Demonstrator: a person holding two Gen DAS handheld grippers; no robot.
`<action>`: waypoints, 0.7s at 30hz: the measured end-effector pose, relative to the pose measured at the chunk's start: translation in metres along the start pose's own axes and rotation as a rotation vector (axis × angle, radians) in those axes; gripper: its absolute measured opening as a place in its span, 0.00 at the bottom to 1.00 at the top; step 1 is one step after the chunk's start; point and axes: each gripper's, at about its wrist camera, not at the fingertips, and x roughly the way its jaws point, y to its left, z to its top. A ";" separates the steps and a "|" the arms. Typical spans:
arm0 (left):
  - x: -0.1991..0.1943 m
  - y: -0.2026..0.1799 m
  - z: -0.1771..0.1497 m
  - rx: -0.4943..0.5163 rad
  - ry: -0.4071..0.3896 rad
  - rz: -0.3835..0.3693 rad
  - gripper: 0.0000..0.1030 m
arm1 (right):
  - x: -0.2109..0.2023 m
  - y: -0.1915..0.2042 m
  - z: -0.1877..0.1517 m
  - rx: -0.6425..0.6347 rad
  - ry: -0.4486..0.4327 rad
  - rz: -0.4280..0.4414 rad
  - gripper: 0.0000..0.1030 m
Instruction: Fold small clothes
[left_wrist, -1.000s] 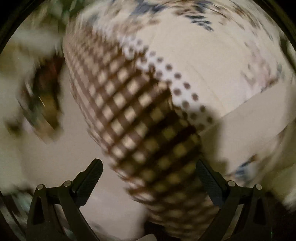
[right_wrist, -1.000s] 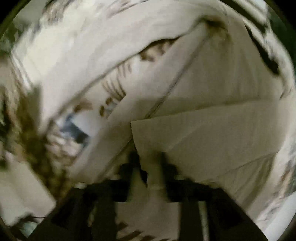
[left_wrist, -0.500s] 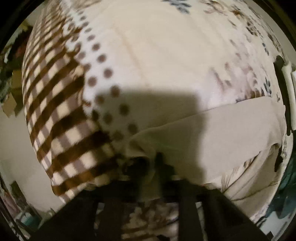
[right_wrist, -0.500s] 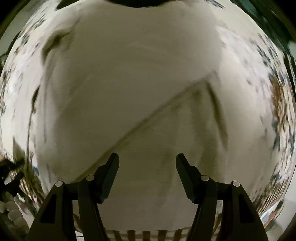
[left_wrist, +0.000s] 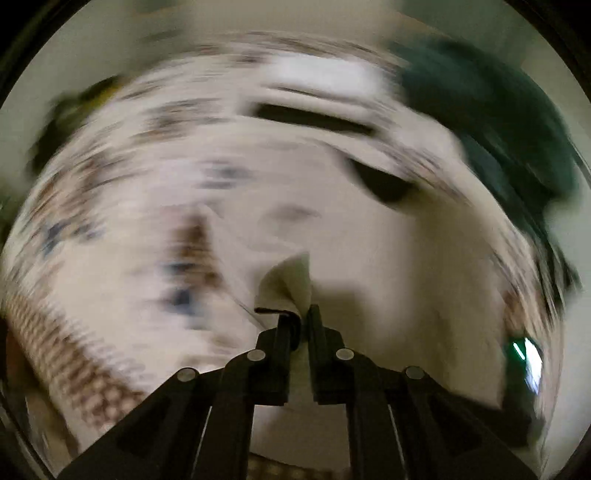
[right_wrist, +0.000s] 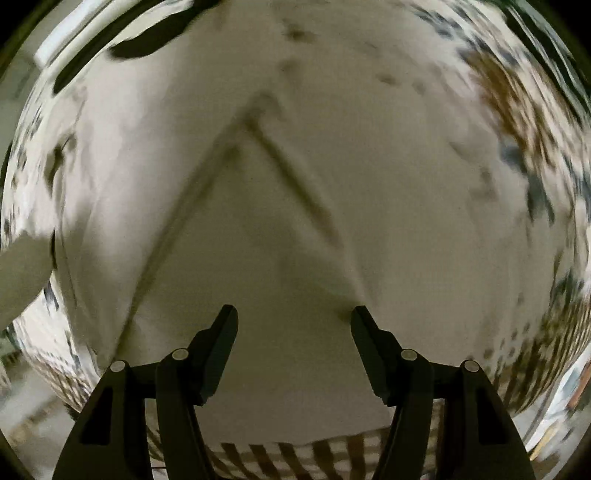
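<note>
A small cream garment (right_wrist: 295, 229) lies spread on a patterned bedsheet (right_wrist: 517, 122) and fills the right wrist view; a folded edge forms a peak at its middle. My right gripper (right_wrist: 293, 317) is open and empty just above the cloth. My left gripper (left_wrist: 299, 317) is shut on a pinched edge of the cream garment (left_wrist: 288, 280), which puckers up between the fingers. The left wrist view is heavily motion-blurred.
The bedsheet (left_wrist: 110, 206) has floral print and a brown checked border (left_wrist: 66, 369). A dark green mass (left_wrist: 509, 122) sits at the upper right of the left view. Dark items (left_wrist: 314, 118) lie on the far side of the bed.
My right gripper let go of the cloth and opened. My left gripper closed on the garment's edge and has swung with it toward the far side of the bed.
</note>
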 end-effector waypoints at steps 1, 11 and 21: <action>0.009 -0.022 -0.008 0.052 0.035 -0.042 0.05 | -0.001 -0.011 -0.008 0.021 0.002 0.000 0.64; 0.086 -0.114 -0.099 0.270 0.405 -0.157 0.10 | -0.036 -0.149 -0.089 0.147 0.016 0.029 0.64; 0.087 -0.019 -0.065 0.123 0.379 0.020 0.84 | -0.075 -0.207 -0.098 0.162 -0.041 0.399 0.64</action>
